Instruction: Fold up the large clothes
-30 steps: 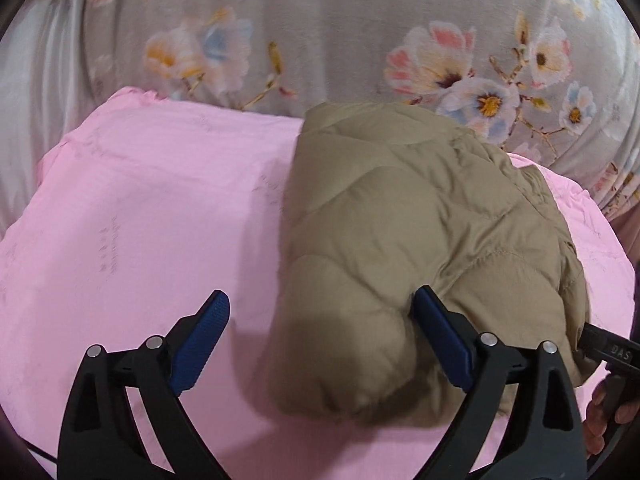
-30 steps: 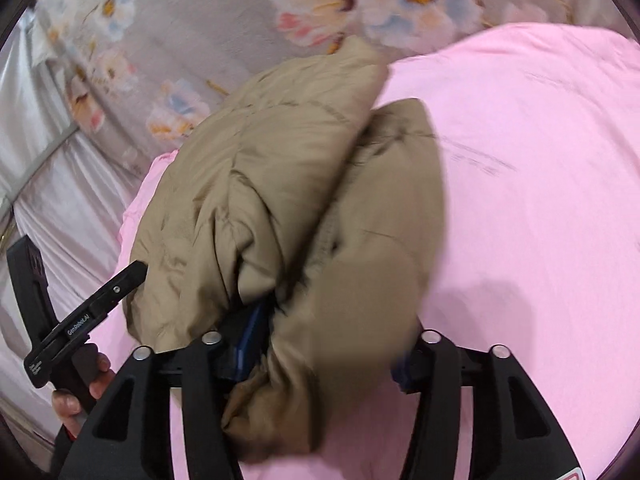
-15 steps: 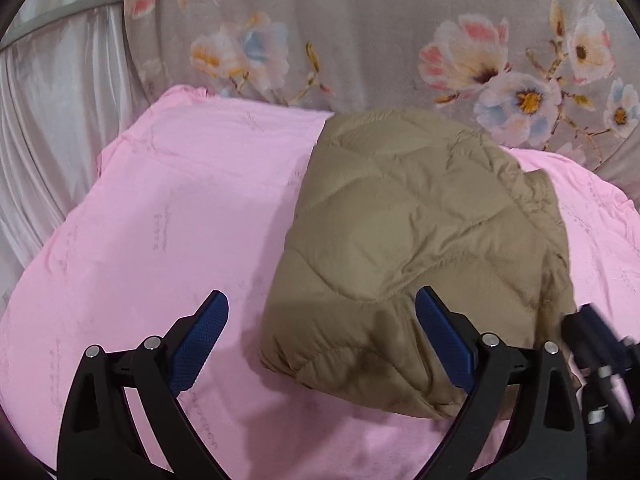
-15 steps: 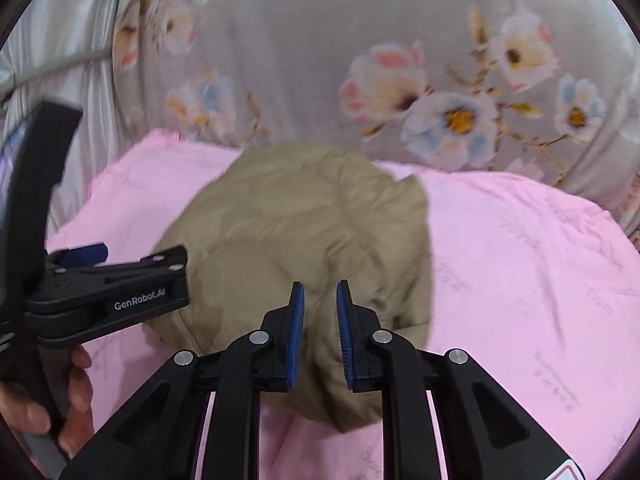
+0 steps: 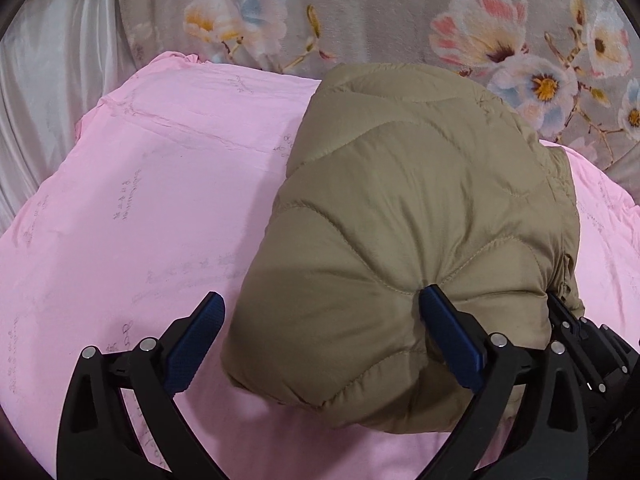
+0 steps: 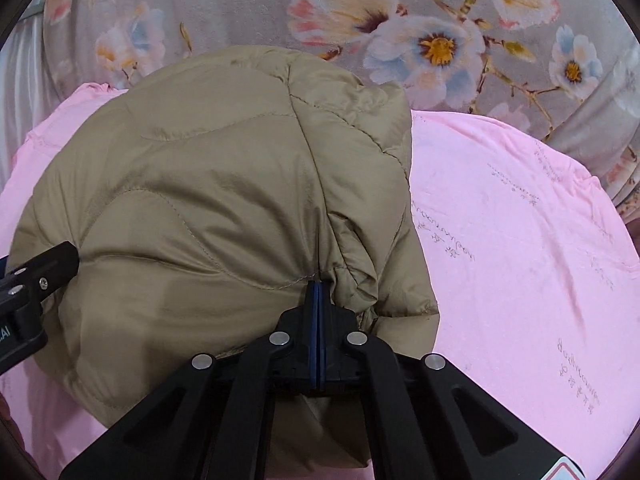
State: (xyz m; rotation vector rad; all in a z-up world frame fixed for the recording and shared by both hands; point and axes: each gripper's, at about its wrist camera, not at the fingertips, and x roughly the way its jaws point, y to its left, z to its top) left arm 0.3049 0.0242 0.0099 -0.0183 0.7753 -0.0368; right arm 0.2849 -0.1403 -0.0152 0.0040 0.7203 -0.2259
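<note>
The folded tan jacket (image 5: 404, 240) lies on the pink sheet (image 5: 140, 200), floral blanket (image 5: 380, 12) behind. Left gripper (image 5: 320, 336) gapes wide, one pad denting the jacket. Right gripper (image 6: 317, 300) is pressed together against the jacket, perhaps pinching fabric.

My left gripper (image 5: 322, 334) shows matte black plastic arms with triangular cut-outs, silver round pivot screws along the linkage, and dark blue ribbed pads (image 5: 450, 338) on the fingers. My right gripper (image 6: 317, 304) has the same black frame, four silver screws in a row across lower centre, and thin blue pads. A red-and-white label corner sits at the lower right of the right wrist view. White lettering ending in "AI" marks the black body at that view's left edge.
</note>
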